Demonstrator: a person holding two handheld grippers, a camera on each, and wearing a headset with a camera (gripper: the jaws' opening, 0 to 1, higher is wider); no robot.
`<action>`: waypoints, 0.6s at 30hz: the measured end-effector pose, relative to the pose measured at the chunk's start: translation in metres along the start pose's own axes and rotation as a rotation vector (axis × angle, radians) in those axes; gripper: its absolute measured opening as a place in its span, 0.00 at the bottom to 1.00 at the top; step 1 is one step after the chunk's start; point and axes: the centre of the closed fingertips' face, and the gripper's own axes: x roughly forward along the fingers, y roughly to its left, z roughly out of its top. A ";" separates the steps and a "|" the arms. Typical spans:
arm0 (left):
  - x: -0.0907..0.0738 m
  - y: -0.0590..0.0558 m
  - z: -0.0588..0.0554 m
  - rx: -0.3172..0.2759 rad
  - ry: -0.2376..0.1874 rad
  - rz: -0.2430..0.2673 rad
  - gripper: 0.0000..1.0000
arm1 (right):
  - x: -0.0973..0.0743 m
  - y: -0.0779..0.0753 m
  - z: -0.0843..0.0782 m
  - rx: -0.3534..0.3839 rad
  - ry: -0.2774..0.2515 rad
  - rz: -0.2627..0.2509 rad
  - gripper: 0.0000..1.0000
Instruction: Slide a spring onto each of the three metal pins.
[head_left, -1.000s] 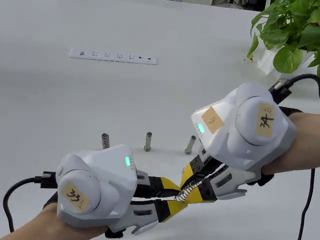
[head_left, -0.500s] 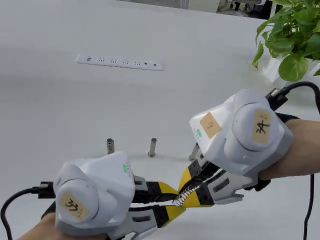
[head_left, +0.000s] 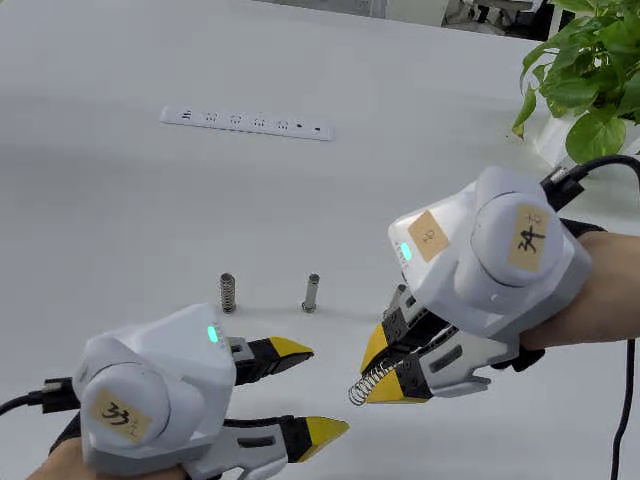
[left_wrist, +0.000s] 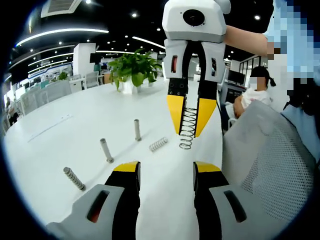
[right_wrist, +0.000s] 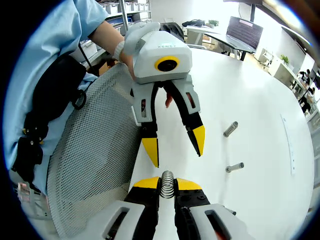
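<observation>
Nearest you, at seven o'clock in the head view, your left gripper (head_left: 318, 390) has its jaws spread wide with nothing between them. At four o'clock your right gripper (head_left: 378, 376) pinches the held spring (head_left: 362, 388) between its yellow tips, the free end poking out toward the left gripper. Beyond, at eleven o'clock from the left gripper, the sprung pin (head_left: 228, 292) already wears its coil. The middle pin (head_left: 311, 293), at twelve, is bare. In the left gripper view the far pin (left_wrist: 137, 129) is bare too, with a loose spring (left_wrist: 158, 144) lying at its four o'clock. By my reckoning, one pin is done and two are left.
</observation>
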 end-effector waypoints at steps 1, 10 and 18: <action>-0.001 0.002 -0.001 -0.005 0.000 0.009 0.41 | 0.000 0.000 0.000 -0.001 0.002 -0.002 0.07; -0.014 0.026 0.000 -0.057 -0.035 0.120 0.64 | -0.001 -0.001 -0.002 0.005 0.006 -0.004 0.07; -0.034 0.046 -0.004 -0.082 -0.038 0.208 0.81 | -0.002 -0.003 -0.005 -0.001 0.019 -0.005 0.07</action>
